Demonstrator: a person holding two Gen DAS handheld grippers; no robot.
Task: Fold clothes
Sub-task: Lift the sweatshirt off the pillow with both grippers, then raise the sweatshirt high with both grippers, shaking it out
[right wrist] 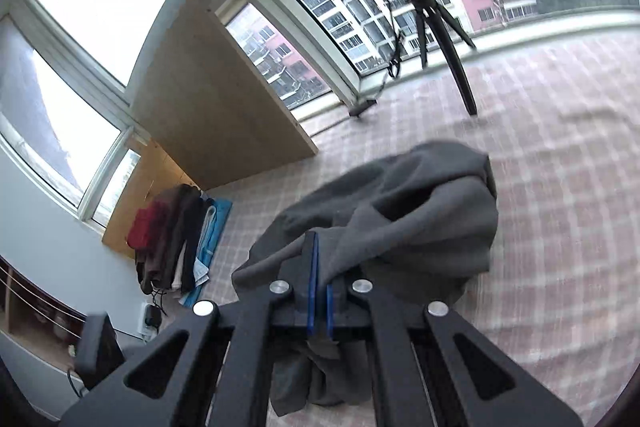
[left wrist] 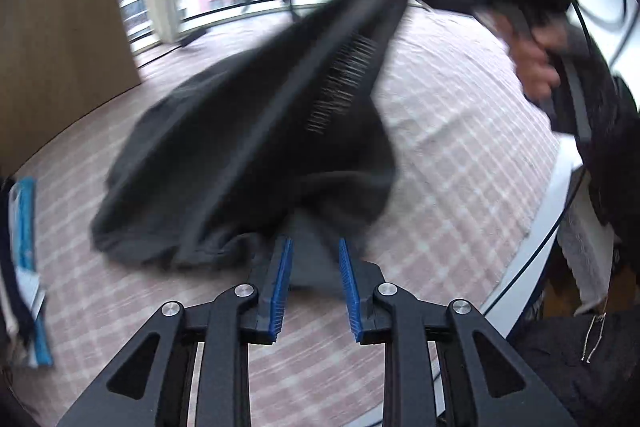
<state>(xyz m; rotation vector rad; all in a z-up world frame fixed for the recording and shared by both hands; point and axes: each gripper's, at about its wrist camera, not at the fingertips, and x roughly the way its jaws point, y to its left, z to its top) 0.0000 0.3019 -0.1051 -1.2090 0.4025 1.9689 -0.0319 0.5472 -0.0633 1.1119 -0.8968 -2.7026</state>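
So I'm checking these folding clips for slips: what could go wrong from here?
1. The left gripper is open at the dark grey garment, so that end may drop.
2. The right gripper is shut on a bunched fold, which could slip or fold unevenly.
3. Motion blur suggests a fast swing that might tangle the cloth.

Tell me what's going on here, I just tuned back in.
A person is working a dark grey garment over a pink checked bedspread, one handheld gripper in each hand. The right gripper is shut on a fold of the cloth, lifting that end. The left gripper is open, with cloth lying between its fingers but not pinched. Most of the garment is bunched up, not yet folded. A pile of other clothes sits at the bed's far corner.
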